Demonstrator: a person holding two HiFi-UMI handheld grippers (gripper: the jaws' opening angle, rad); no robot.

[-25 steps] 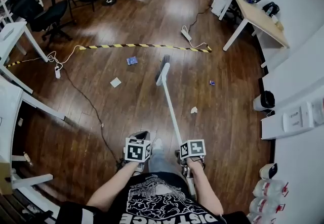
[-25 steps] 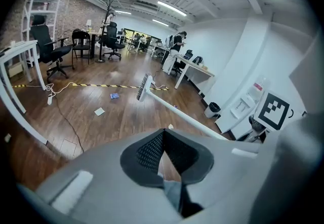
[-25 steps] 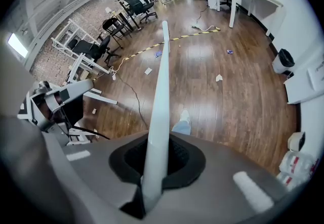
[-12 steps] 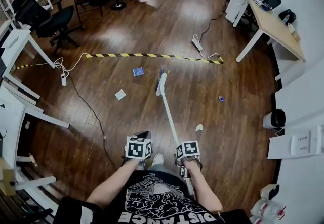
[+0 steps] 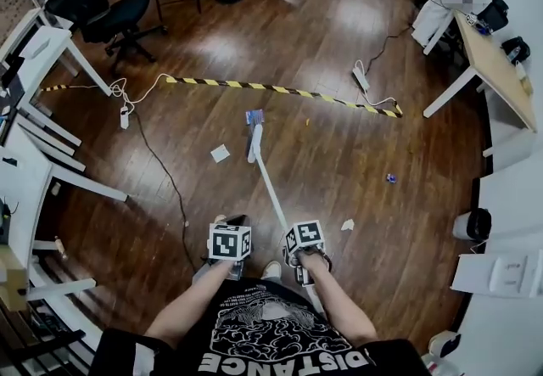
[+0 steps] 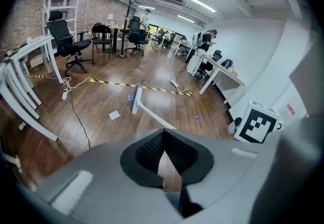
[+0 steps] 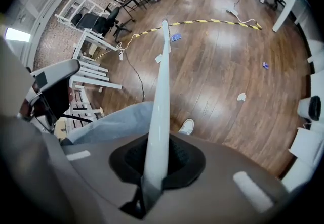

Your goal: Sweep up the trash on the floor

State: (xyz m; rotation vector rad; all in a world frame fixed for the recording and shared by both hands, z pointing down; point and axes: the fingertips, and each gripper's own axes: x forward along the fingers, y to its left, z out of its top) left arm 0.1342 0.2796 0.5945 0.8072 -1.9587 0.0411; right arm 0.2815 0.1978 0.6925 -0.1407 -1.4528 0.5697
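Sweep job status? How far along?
Done: nothing gathered; blue wrapper, white paper, crumpled white scrap and small blue bit lie scattered on the floor. In hand: right gripper clamps the broom by its handle, head beside the wrapper; left gripper shut, empty. Left: sweeping all four together.

text: "DISTANCE" | on: shirt (image 5: 270,333) front, white print on black, upside down in head view | graphic beside it: no letters readable | elsewhere: nothing legible
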